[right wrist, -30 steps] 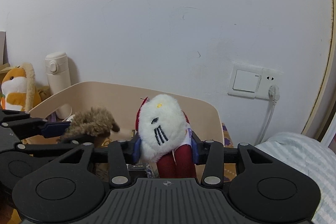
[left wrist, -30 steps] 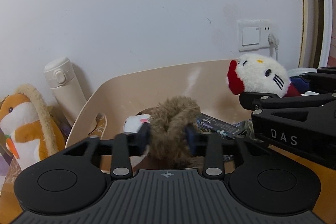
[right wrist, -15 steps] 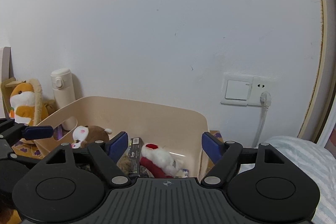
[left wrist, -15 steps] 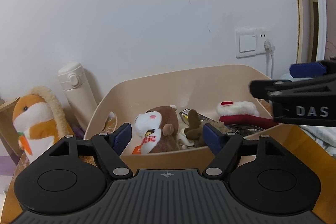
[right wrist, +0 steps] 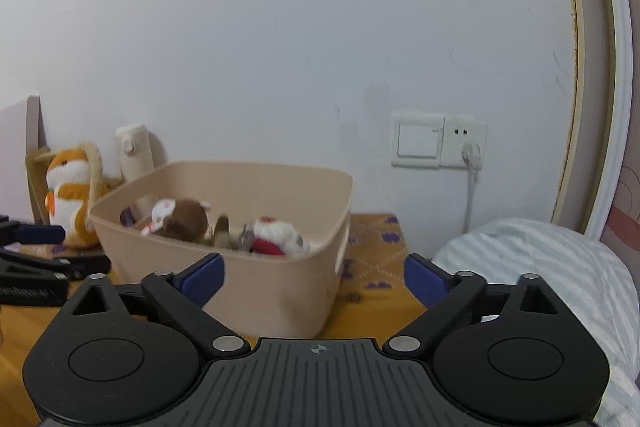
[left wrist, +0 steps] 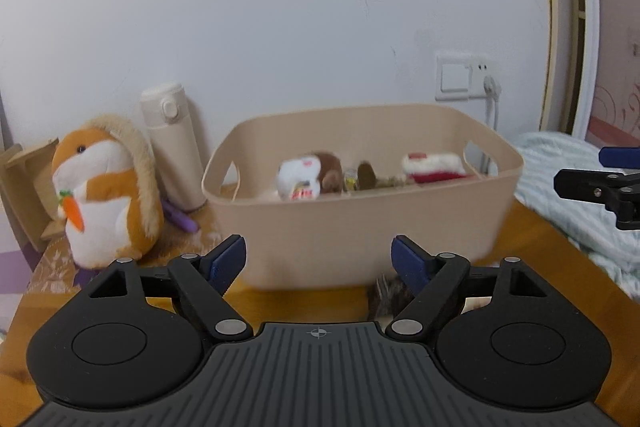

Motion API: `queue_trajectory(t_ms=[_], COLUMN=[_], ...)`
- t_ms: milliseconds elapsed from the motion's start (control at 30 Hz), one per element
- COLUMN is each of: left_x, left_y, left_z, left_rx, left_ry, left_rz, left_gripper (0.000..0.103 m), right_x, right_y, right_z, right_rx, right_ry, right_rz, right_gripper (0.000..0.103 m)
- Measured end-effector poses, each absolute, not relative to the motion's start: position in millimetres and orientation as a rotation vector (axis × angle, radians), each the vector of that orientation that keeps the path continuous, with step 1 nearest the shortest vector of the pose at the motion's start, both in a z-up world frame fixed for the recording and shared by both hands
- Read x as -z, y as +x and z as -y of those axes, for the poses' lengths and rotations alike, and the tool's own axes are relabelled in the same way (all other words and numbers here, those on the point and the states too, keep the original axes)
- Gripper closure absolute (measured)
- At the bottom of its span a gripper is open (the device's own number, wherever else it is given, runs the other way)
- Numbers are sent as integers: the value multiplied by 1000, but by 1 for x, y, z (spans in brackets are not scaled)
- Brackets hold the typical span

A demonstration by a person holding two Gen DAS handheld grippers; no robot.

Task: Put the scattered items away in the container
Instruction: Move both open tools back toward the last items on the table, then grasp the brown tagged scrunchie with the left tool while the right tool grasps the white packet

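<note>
Step in hand: between drops, both grippers empty and short of the beige plastic tub with cut-out handles (left wrist: 360, 227), which sits on the table against the wall. Left gripper (left wrist: 319, 259) jaws wide and opening, nothing between the pads. Right gripper (right wrist: 314, 277) jaws very wide and opening, nothing between them either. Inside the tub: brown-and-white plush animal (left wrist: 310, 175), white-and-red plush cat (right wrist: 278, 237), some small dark bits between them, too blurred to name.

Next move, my guess: one scattered item left in front of the tub, a brown furry scrap (left wrist: 390, 297) on the table, half hidden behind the left gripper's right finger. Needs a dip down, close on soft fur, lift over the near rim. Orange-and-white hamster plush holding a carrot (left wrist: 100, 195) and cream flask (left wrist: 172, 147) stand left of the tub, maybe not part of the task.

Surface: orange wooden tabletop (left wrist: 560, 267), patterned cloth (right wrist: 376, 251) under the tub's far side. Room: white wall, switch-and-socket plate (right wrist: 440, 143) with plugged cable, pale striped bedding (right wrist: 540, 267) to the right
</note>
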State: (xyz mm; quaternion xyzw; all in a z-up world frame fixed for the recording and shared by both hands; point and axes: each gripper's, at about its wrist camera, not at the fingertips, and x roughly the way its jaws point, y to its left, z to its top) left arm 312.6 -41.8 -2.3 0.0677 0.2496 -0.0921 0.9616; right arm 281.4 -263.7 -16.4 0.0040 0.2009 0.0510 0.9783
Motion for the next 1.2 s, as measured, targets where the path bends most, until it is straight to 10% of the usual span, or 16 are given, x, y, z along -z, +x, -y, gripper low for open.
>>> queue_trajectory(t_ms=[1200], left_x=[93], left_y=[326], left_z=[49], left_rx=[328], left_ry=[70], left_rz=[-697], left_gripper=[20], right_x=[116], right_y=[339], right_z=[230], right_rx=[-394], right_ry=[-200], right_rz=[-662], right_gripper=[0])
